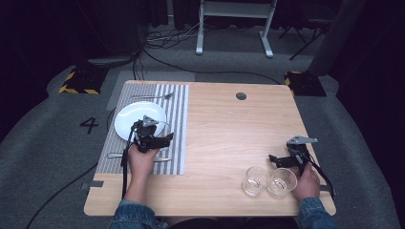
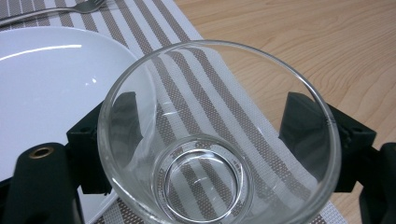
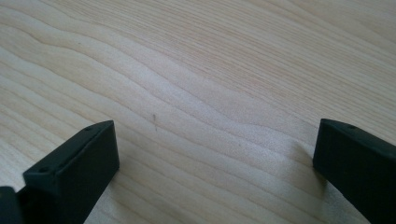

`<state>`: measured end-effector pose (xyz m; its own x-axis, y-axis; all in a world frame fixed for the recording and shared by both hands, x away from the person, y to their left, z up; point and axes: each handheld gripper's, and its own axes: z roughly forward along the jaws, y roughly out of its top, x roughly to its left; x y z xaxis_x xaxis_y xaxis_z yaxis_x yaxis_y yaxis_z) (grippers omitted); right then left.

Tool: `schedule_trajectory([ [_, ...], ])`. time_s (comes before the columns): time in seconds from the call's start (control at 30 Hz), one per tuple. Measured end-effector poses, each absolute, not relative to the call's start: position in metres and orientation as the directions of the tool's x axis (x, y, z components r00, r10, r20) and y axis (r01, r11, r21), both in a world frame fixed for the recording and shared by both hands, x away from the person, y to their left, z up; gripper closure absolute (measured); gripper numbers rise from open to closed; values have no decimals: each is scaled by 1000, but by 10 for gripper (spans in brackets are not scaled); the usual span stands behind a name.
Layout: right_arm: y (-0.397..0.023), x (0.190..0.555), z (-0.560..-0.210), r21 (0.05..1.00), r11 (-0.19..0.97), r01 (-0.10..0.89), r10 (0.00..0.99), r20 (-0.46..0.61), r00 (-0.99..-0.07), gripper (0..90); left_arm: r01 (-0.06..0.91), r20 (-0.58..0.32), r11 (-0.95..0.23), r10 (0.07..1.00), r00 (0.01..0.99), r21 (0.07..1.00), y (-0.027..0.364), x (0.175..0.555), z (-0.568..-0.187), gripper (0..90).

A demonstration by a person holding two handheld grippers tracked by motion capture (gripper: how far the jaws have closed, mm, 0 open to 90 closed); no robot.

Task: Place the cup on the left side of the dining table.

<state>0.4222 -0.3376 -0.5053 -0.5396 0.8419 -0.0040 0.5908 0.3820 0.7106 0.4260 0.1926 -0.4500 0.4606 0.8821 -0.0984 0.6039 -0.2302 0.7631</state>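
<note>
Your left gripper point(image 1: 160, 138) sits over the striped mat point(image 1: 177, 119), at about 9 o'clock on the table point(image 1: 229, 133). Its jaws are clamped on a clear glass point(image 2: 219, 135); in the left gripper view the pads point(image 2: 306, 126) press the glass wall from both sides. The glass is held mouth toward the camera, above the mat, just beside the plate's edge.

Plate point(image 1: 129, 119): white, on the mat at 10 o'clock. Fork point(image 1: 153, 97) lies at the mat's far end, 12 o'clock from the plate. Another piece of cutlery point(image 1: 114, 155) lies on the mat's near end, partly under your left hand point(image 1: 142, 160); which piece, you cannot tell.

Two more glasses point(image 1: 268, 181) stand upright, touching, at the table's 5 o'clock.

Your right gripper point(image 1: 282, 160) sits just beyond them, at 4 o'clock. Its jaws stand apart over bare wood, nothing between them.
</note>
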Motion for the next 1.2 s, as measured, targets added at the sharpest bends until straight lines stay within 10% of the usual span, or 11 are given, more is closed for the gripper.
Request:
schedule_trajectory([
  [1.2, -337, 422, -505, 711, 380, 592, 843, -2, -538, 4, 601, -67, -267, 878, 474, 753, 193, 416, -451, 162],
])
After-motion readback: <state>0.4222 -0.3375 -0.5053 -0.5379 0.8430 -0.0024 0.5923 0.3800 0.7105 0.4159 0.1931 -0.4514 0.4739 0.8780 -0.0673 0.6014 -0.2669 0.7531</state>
